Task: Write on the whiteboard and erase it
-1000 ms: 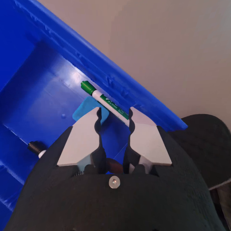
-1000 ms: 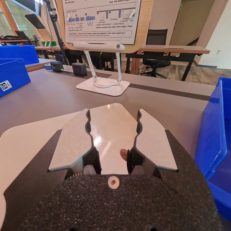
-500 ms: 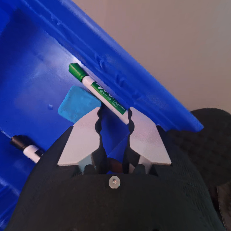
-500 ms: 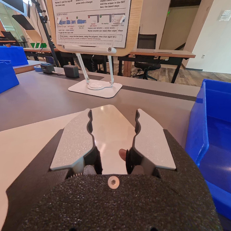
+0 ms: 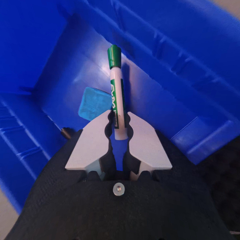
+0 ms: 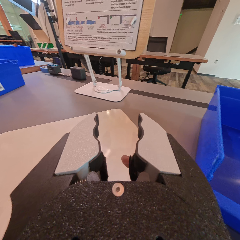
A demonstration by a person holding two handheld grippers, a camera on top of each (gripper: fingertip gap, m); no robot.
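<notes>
One green-capped marker [image 5: 116,90] is pinched at its white tail end by the left tool [image 5: 118,114], both pads being pressed against the barrel, and it is pointed away from the camera inside a blue bin [image 5: 168,42]. One light-blue eraser [image 5: 93,103] is seen lying on the bin floor just left of the marker, its near corner covered by the left finger. A second marker [image 5: 65,132] is largely hidden behind the tool body; only a dark end is shown, and its colour cannot be told with certainty.

The right tool [image 6: 118,116] is held spread with nothing between its fingers, above one white whiteboard [image 6: 26,142] lying flat on the grey tabletop [image 6: 45,103]. The board is cut off at the left edge, and its far corner is seen between the fingers. A blue bin [image 6: 213,136] is cut off at the right; its contents are not visible. Two further blue bins [image 6: 11,72] are seen at the left edge. One instruction sheet on a white stand [image 6: 103,89] is placed beyond the board, its top cropped.
</notes>
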